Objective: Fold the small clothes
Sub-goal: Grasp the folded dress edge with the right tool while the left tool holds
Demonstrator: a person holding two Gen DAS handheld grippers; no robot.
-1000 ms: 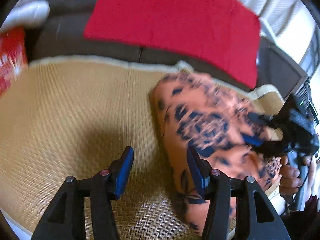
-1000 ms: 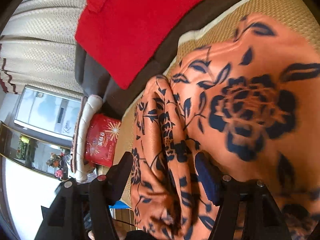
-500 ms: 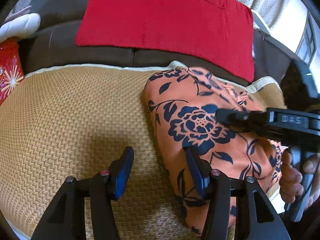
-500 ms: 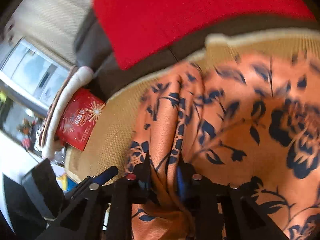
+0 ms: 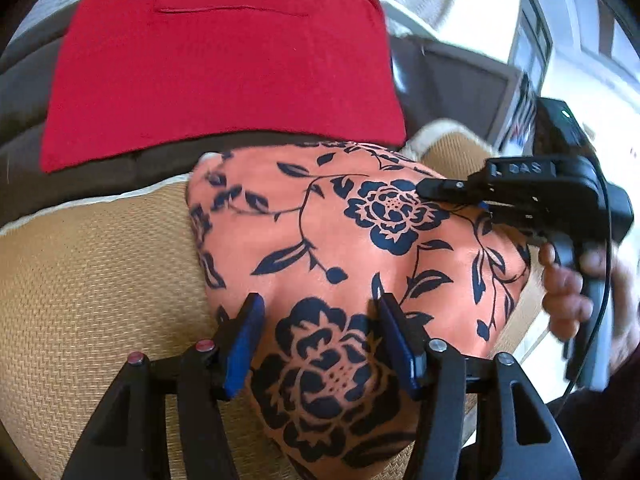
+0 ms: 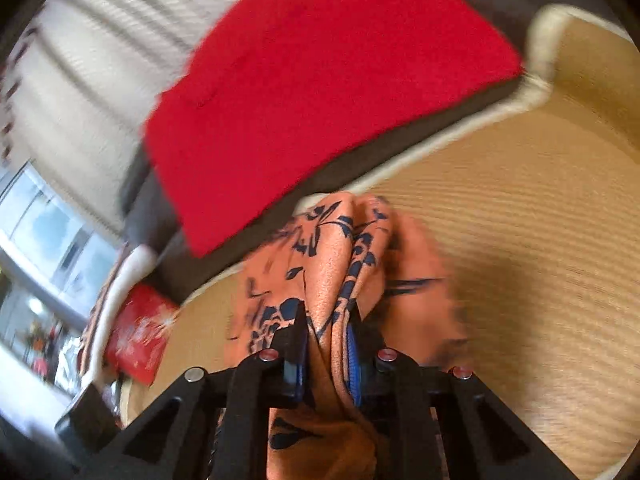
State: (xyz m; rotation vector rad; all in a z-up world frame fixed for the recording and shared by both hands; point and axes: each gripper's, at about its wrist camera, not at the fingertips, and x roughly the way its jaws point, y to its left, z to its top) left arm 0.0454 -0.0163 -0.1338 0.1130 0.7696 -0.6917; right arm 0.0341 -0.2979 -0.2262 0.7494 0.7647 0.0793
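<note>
Left wrist view. Moved over since a second ago: left gripper point(image 5: 320, 344) then stood over the woven mat point(image 5: 92, 280) with only its right finger on the cloth, now sits over the orange flowered cloth point(image 5: 320, 240). Jaws just opened a bit more and stand wide, a big dark flower between them, pads not pressing. Cloth lies bunched on the mat, in front of the red cushion point(image 5: 224, 64). Right gripper point(image 5: 452, 196) comes in from the right, low over the cloth, with a hand point(image 5: 568, 292) on its handle. Looks like getting ready to grab the near edge, so the fold can start.

Hard to tell here: whether the right gripper's jaws are tight, seen from the side. Near end of the cloth cut off by the bottom of the picture. Far right blurry and washed out by light.

Right wrist view. A second ago jaws wide over flat cloth. Now right gripper point(image 6: 326, 354) pinched narrow on a fold of the orange flowered cloth point(image 6: 340, 264), which stands up in a ridge over the woven mat point(image 6: 520, 260). Jaws just closed on it. Likely a lift to carry that side over.

Whole picture smeared. Rest of the cloth hidden under the gripper. Red box point(image 6: 140, 332) at the left fuzzy, words unreadable.
</note>
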